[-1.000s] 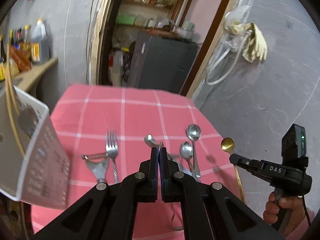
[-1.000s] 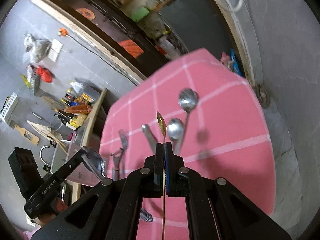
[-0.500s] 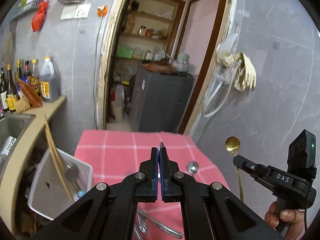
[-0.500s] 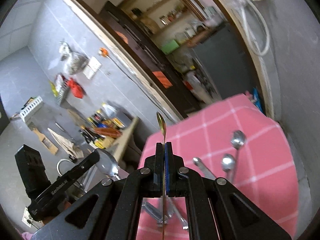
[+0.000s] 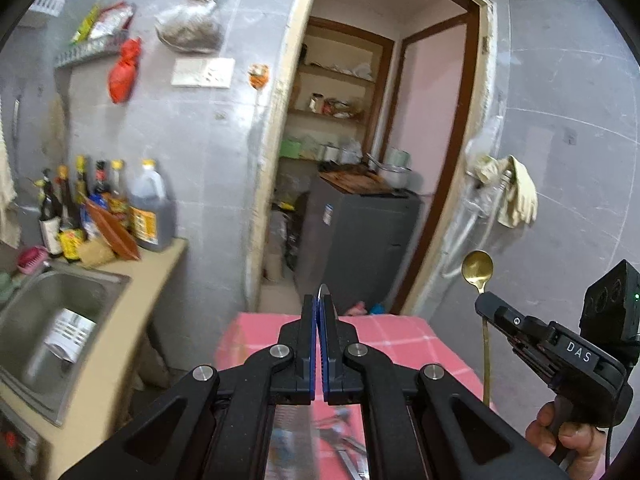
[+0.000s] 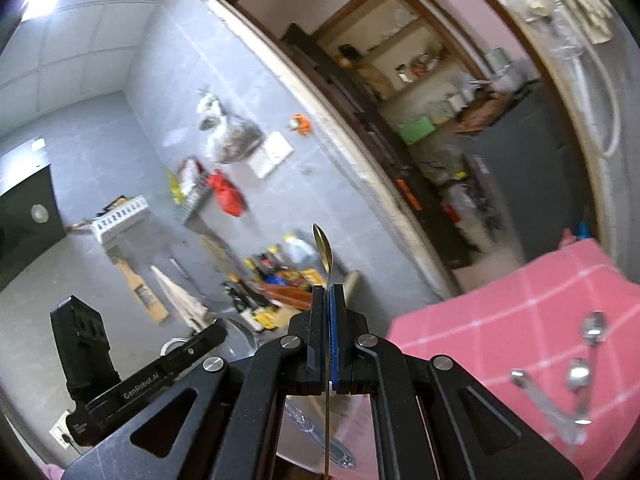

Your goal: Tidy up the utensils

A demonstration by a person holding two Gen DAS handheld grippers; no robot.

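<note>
Gold spoon (image 6: 322, 246) is pinched edge-on in your right gripper (image 6: 330, 300), jaws closed on its handle, bowl pointing up, raised above the pink checked tablecloth (image 6: 520, 312). Your left gripper (image 5: 319, 312) is closed on a thin silver utensil (image 5: 322, 291), probably a spoon; only its tip shows. Two silver spoons (image 6: 588, 348) lie on the cloth at right.
</note>
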